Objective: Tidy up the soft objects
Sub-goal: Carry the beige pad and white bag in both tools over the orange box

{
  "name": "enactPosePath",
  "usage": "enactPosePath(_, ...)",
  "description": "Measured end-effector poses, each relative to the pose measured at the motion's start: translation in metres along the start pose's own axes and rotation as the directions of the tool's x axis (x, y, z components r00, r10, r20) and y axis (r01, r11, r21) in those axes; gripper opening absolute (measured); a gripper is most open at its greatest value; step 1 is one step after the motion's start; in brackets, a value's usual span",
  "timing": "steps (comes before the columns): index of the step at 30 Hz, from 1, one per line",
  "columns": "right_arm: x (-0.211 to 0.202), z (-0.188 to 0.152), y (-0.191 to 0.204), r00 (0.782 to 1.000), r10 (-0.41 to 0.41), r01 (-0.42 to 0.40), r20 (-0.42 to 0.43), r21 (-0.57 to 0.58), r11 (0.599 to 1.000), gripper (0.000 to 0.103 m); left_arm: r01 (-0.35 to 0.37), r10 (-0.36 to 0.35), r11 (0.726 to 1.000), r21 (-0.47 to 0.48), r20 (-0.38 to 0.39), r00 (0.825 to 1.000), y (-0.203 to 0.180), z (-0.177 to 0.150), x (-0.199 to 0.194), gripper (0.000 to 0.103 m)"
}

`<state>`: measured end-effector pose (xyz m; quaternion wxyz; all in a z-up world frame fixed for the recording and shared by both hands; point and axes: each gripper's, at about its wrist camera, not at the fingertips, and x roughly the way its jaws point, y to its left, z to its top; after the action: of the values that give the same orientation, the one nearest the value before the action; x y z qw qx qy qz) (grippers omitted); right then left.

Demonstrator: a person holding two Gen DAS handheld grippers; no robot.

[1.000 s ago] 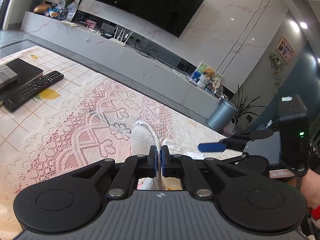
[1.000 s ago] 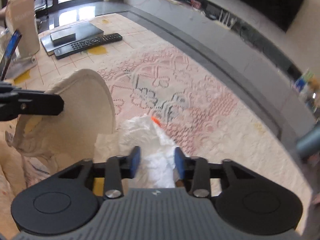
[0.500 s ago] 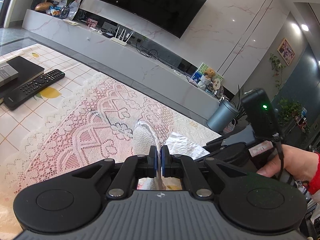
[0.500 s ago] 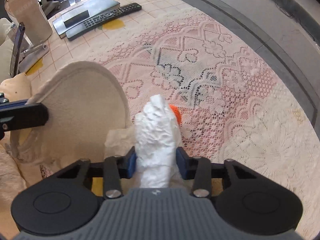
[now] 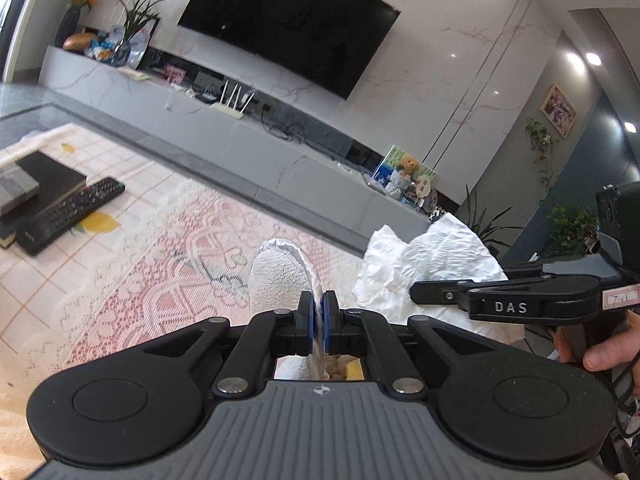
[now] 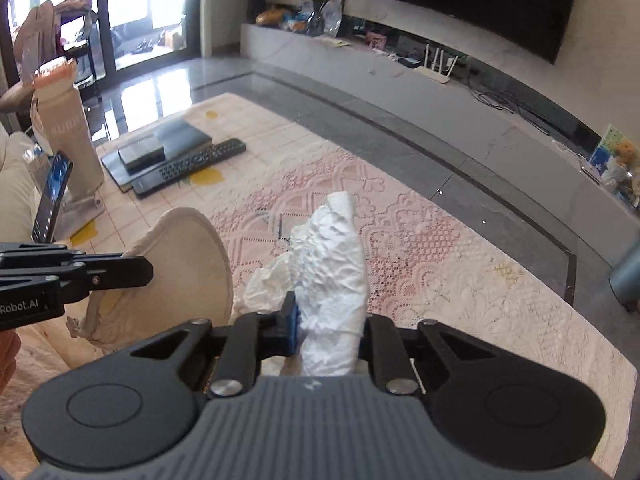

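Note:
My left gripper [image 5: 318, 310] is shut on the rim of a beige fleecy slipper [image 5: 280, 276], held edge-on above the lace cloth; it also shows in the right wrist view [image 6: 188, 276] as a cream oval sole. My right gripper [image 6: 330, 330] is shut on a crumpled white tissue [image 6: 332, 276], lifted above the table. In the left wrist view the tissue [image 5: 432, 268] hangs just right of the slipper, with the right gripper [image 5: 416, 292] behind it.
A pink lace tablecloth [image 6: 420, 240] covers the table. A black remote [image 6: 188, 166] and dark flat boxes [image 6: 160, 148] lie at the far left. A phone on a stand [image 6: 52, 196] and a beige bottle [image 6: 68, 140] stand at the left edge. The TV bench [image 5: 280, 148] lies beyond.
My right gripper closed on the tissue and lifted it off the table, beside the slipper. The left gripper keeps holding the slipper, nearly still.

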<state>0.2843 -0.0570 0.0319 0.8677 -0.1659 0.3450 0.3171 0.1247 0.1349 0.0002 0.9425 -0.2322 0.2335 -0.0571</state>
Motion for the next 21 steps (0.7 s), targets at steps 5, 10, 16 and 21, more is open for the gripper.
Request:
enactPosePath(5, -0.051, -0.02, -0.004, 0.996, -0.047, 0.042, 0.074, 0.065, 0.997, 0.014, 0.045, -0.047, 0.998, 0.052, 0.042, 0.998, -0.027, 0.006, -0.021, 0.005)
enactPosePath(10, -0.106, -0.055, -0.017, 0.986, -0.122, 0.104, 0.116, 0.145, 0.984, 0.014, 0.106, -0.11, 0.989, 0.103, 0.034, 0.993, -0.061, 0.002, -0.034, 0.005)
enactPosePath(16, -0.159, -0.103, -0.059, 0.965, -0.241, 0.208, 0.099, 0.265, 0.942, 0.014, 0.238, -0.238, 0.953, 0.188, -0.022, 0.971, -0.123, -0.014, -0.025, 0.004)
enactPosePath(21, -0.186, -0.145, -0.098, 0.944, -0.325, 0.28, 0.053, 0.388, 0.878, 0.014, 0.374, -0.361, 0.902, 0.215, -0.099, 0.927, -0.184, -0.024, 0.002, 0.004)
